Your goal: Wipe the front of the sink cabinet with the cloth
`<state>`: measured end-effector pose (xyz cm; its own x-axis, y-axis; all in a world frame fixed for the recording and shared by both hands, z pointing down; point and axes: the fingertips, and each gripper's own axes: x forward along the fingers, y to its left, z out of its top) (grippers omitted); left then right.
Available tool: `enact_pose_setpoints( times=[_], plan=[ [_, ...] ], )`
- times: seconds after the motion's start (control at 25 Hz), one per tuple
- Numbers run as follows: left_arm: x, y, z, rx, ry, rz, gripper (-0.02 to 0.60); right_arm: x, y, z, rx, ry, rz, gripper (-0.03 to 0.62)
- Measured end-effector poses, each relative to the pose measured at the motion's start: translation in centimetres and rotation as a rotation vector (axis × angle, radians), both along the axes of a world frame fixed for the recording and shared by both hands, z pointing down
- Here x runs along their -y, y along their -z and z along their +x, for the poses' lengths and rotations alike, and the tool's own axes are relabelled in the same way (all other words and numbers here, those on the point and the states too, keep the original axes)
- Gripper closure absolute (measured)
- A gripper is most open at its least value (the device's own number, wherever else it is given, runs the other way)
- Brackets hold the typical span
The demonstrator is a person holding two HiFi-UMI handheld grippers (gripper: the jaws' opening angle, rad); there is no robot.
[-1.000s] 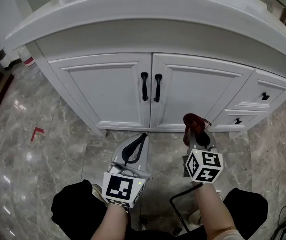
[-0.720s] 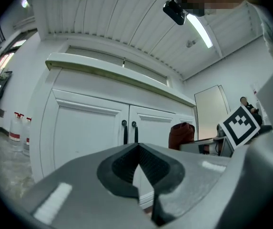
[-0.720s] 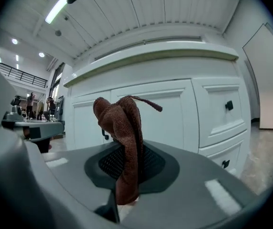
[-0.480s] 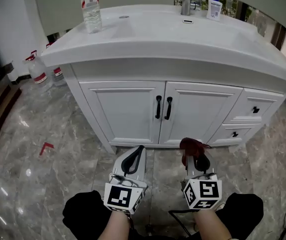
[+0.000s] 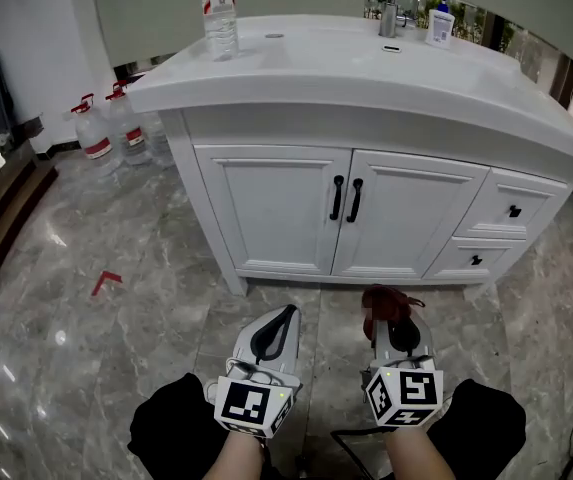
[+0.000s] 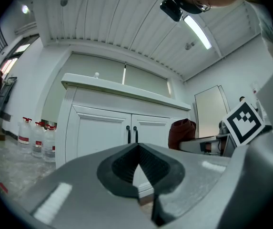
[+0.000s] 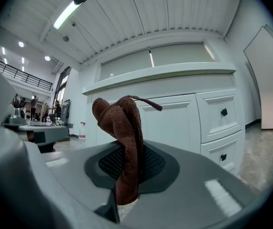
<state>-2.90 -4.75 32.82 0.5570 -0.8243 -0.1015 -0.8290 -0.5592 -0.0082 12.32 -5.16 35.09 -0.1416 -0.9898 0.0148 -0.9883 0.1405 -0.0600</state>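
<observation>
1. Fingers (image 7: 55, 175) of the right gripper (image 7: 126, 161) are clenched on a reddish-brown cloth (image 7: 122, 128), which bunches up above the dark pads, one loose corner pointing right.
2. Fingers (image 6: 79, 190) of the left gripper (image 6: 136, 163) are pressed together at the tips with nothing between them.
3. In the head view, both grippers are held low over the grey marble floor (image 5: 86, 338), side by side, the left gripper (image 5: 276, 328) beside the right gripper (image 5: 394, 316), each pointing toward the white sink cabinet (image 5: 276, 208).
4. From above, the cloth (image 5: 381, 300) is clear of the cabinet front, in line with the right-hand door (image 5: 406, 218).
5. The two doors carry black vertical handles (image 5: 346, 199) just beside each other at the centre; two small drawers (image 5: 511, 211) sit at the right.
6. On top of the cabinet stand a clear water bottle (image 5: 219, 13) at the left, and a faucet (image 5: 394, 8) with a small soap bottle (image 5: 440, 23) beside it at the back.
7. Red-capped jugs (image 5: 96, 133) stand on the floor left of the cabinet, and a red tape mark (image 5: 106, 281) lies nearer.
</observation>
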Motion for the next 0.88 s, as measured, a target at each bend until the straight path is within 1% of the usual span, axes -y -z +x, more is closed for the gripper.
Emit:
enact_pose_setpoints(
  times=[0.24,0.32,0.44,0.48,0.52,0.68,0.88],
  plan=[
    [-5.3,0.4,-1.3,0.001,0.004,0.019,0.581,-5.3,-0.2,-0.8,0.018,0.003,-0.005,0.511],
    [-7.2,-0.1,-1.9,0.030,0.006,0.026,0.581,-7.1,-0.4,-1.1,0.021,-0.002,-0.002,0.511],
    [-9.2,-1.1,-2.9,0.096,0.010,0.049,0.581,-9.1,-1.2,-1.6,0.019,0.003,-0.008,0.513],
    [-9.7,-1.3,-3.4,0.105,0.015,0.053,0.581,-9.7,-1.5,-1.7,0.019,0.010,-0.015,0.511],
    [-10.3,-1.4,-3.8,0.100,0.019,0.049,0.581,-10.3,-1.7,-1.9,0.020,0.016,-0.022,0.513],
    [-11.9,-1.4,-4.2,0.018,0.007,0.017,0.581,-12.1,-2.3,-2.2,0.010,0.027,-0.034,0.513],
    [-13.3,-1.7,-2.9,0.040,-0.026,0.038,0.581,-13.2,-2.5,-3.3,0.010,0.046,-0.034,0.513]
  ],
)
